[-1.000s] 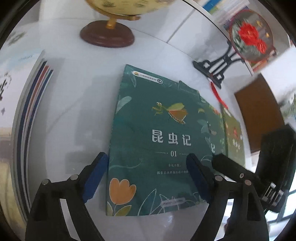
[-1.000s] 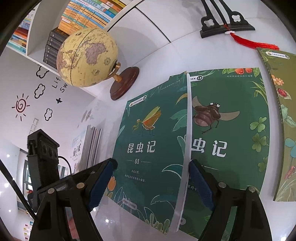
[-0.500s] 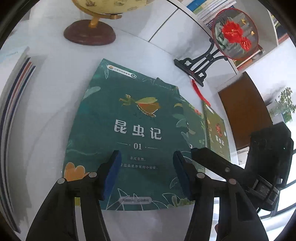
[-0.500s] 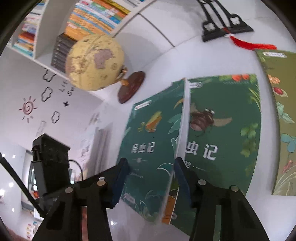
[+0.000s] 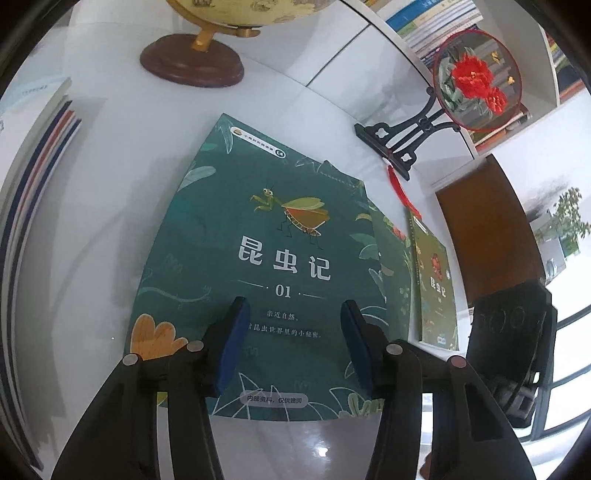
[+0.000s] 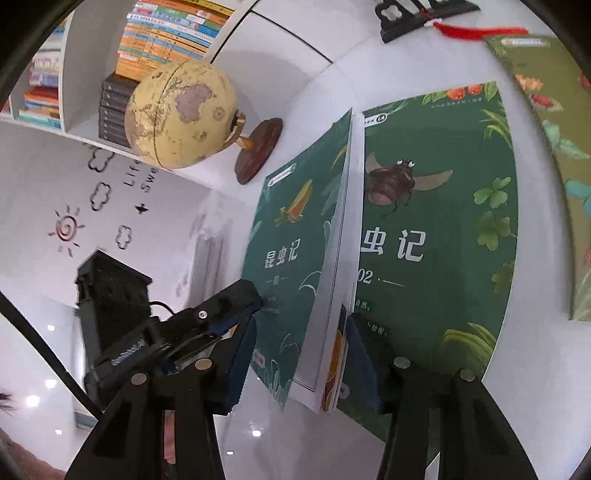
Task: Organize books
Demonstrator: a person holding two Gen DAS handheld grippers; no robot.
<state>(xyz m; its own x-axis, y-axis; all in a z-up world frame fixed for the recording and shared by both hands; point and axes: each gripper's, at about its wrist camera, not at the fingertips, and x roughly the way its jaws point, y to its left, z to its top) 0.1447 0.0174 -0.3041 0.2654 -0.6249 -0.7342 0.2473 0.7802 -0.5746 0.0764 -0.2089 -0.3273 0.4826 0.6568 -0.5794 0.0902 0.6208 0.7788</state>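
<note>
A dark green book numbered 01 [image 5: 266, 266] with a mantis on its cover is tilted up on its right edge, partly over a green book numbered 02 [image 6: 443, 229] with a beetle. An olive-green book [image 5: 434, 280] lies to the right of them. My left gripper [image 5: 291, 343] is open, its blue pads over the lower part of book 01. My right gripper [image 6: 299, 354] is partly closed around the raised lower edge of book 01 [image 6: 295, 258], with the right pad under the pages; I cannot tell if it grips.
A globe [image 6: 181, 114] on a brown base [image 5: 192, 62] stands at the back. A round embroidered fan on a black stand [image 5: 476, 81] is back right. A stack of books [image 5: 33, 177] lies at the left. Shelves of books [image 6: 162, 33] line the wall.
The right gripper has narrowed around book 01's right edge and the book has tipped up steeper. The left gripper has moved in over the cover and narrowed.
</note>
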